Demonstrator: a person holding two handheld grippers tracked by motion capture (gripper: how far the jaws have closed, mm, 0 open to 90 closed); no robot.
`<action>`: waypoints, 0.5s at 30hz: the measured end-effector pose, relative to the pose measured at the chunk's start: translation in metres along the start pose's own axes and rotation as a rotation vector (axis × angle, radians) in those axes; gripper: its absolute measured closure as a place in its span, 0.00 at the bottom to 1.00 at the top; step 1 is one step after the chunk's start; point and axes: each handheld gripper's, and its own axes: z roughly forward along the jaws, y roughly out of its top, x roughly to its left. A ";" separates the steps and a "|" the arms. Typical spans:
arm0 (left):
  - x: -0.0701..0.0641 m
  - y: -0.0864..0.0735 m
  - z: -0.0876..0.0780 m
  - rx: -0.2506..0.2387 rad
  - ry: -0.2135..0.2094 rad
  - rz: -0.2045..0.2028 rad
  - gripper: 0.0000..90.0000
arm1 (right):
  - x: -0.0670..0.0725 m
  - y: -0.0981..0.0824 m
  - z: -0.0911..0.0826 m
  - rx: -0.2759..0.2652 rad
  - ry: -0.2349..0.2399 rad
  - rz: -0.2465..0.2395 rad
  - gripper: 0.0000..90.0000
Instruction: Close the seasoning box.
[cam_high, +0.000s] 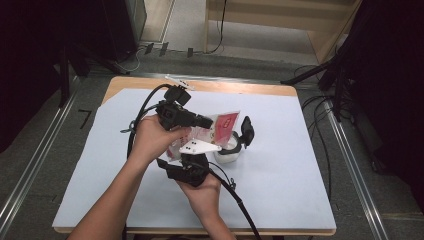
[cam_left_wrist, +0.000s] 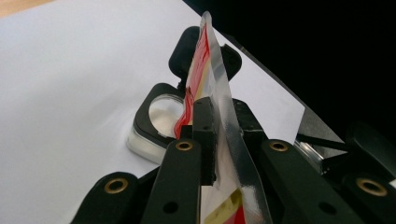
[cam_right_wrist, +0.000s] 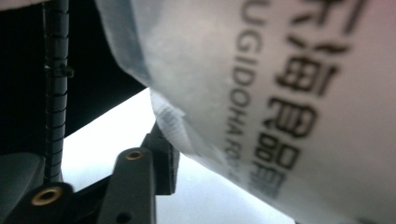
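1. While the whole scene is laid out in the high view, with the table (cam_high: 280, 165) under its pale sheet and both hands meeting near the middle, the edge-on packet is seen in the left gripper view and its printed lettering in the right gripper view.
2. A red and white packet (cam_high: 224, 126) is held up between the two grippers, directly above a white container (cam_high: 227, 152) with a black flip lid.
3. The left gripper (cam_left_wrist: 219, 135) is seen narrowed, its jaws clamped on the packet's edge, with the container just beyond its tips.
4. The right gripper (cam_high: 192, 162) is seen partly open; the packet lies close against one jaw, but a grip cannot be told.
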 end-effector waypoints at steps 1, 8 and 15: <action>0.000 -0.001 0.000 0.004 -0.003 -0.001 0.93 | 0.000 -0.001 0.000 0.001 0.001 -0.004 0.61; 0.000 -0.004 0.000 0.038 0.001 -0.003 0.92 | 0.000 -0.006 0.002 0.015 0.007 0.000 0.62; 0.000 -0.006 -0.002 0.070 0.010 -0.009 0.92 | 0.000 -0.012 0.003 0.033 0.008 -0.009 0.63</action>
